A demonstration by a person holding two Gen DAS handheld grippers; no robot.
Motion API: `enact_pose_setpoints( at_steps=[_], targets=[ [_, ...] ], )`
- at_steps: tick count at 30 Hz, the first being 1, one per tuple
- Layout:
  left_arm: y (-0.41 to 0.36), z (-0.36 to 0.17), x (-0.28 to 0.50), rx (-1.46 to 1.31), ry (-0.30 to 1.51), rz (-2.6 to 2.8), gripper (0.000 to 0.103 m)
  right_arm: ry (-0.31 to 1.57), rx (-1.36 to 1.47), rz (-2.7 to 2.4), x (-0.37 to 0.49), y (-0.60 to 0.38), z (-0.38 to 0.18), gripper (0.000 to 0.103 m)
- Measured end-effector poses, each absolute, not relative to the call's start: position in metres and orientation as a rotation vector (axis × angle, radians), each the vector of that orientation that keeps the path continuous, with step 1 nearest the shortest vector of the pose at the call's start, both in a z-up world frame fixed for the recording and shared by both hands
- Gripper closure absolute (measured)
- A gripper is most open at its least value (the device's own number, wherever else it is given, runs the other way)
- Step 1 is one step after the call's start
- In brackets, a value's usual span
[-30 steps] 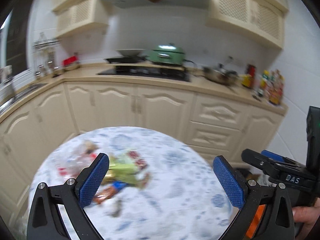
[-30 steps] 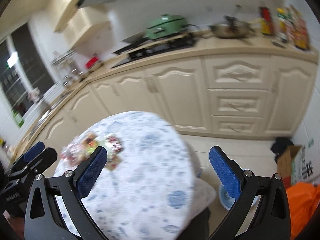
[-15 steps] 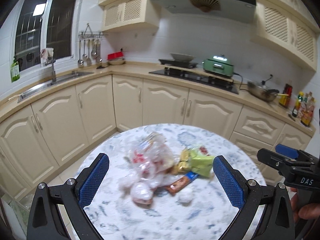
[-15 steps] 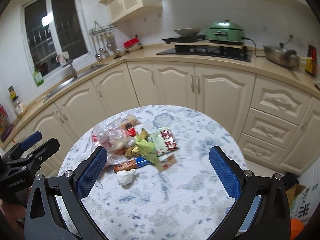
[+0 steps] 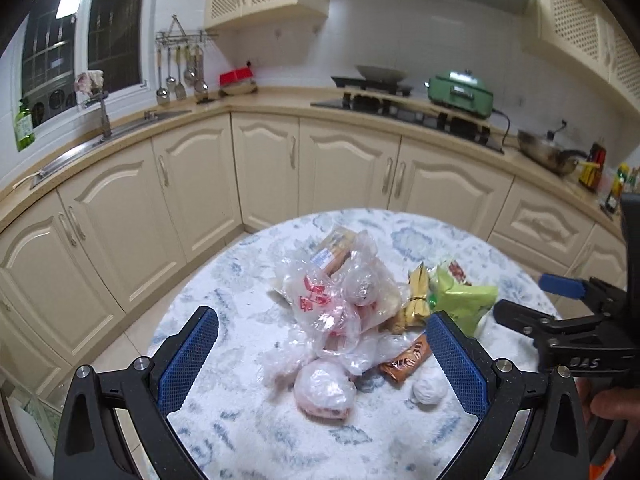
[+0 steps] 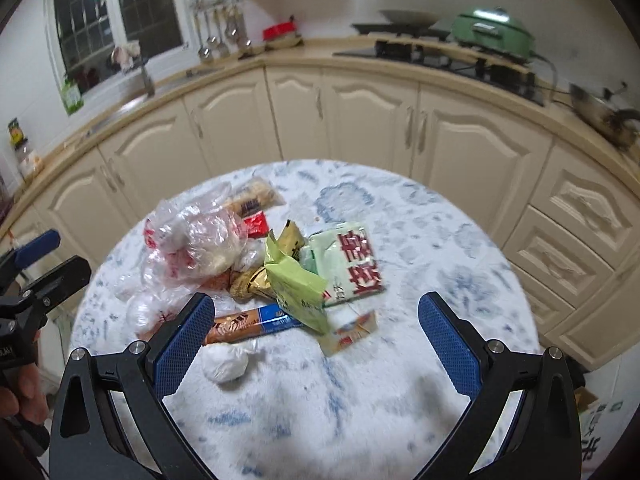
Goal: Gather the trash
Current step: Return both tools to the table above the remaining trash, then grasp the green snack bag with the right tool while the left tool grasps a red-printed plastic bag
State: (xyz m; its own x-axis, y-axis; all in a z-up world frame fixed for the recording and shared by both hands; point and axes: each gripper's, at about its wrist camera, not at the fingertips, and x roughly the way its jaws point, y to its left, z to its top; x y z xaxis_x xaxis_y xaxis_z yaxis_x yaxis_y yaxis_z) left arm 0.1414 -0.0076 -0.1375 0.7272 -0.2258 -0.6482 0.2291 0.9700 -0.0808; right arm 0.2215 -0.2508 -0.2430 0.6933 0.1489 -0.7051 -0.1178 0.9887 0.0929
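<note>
Trash (image 5: 352, 312) nearer both gaping tools

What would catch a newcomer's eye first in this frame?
A heap of trash in the middle of the round table: a crumpled clear bag on its left side, a lime-green wrapper and a pale packet with red characters on its right. Both grippers, left and right, hang open just short of it. Behind, a green cooker sits on the counter.
</note>
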Motion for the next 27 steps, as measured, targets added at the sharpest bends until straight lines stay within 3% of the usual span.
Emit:
enact_pose_setpoints(
  at_steps=[3, 5, 12, 19, 21, 22, 23, 27],
  targets=[
    [-0.02, -0.152, 0.171, 0.041, 0.744, -0.273, 0.001, 0.842, 0.003, 0.175, 0.246, -0.242, -0.262, 0.017],
    [-0.029, -0.165, 0.186, 0.073, 0.76, -0.281, 0.001, 0.875, 0.005, 0.189, 0.258, -0.24, -0.272, 0.039],
    [-0.061, -0.195, 0.235, 0.172, 0.785, -0.301, 0.001, 0.901, 0.024, 0.26, 0.274, -0.236, -0.291, 0.072],
    [-0.107, -0.227, 0.282, 0.283, 0.785, -0.327, 0.001, 0.901, 0.058, 0.282, 0.274, -0.242, -0.289, 0.075],
    [-0.114, -0.235, 0.294, 0.248, 0.809, -0.368, 0.017, 0.9, 0.064, 0.285, 0.274, -0.242, -0.289, 0.077],
    [-0.114, -0.238, 0.302, 0.183, 0.841, -0.405, 0.038, 0.899, 0.067, 0.286, 0.274, -0.242, -0.289, 0.077],
    [-0.111, -0.243, 0.307, 0.128, 0.863, -0.422, 0.048, 0.899, 0.071, 0.288, 0.273, -0.242, -0.289, 0.078],
    [-0.106, -0.248, 0.315, 0.059, 0.859, -0.424, 0.059, 0.89, 0.101, 0.294, 0.269, -0.245, -0.286, 0.082]
  ],
)
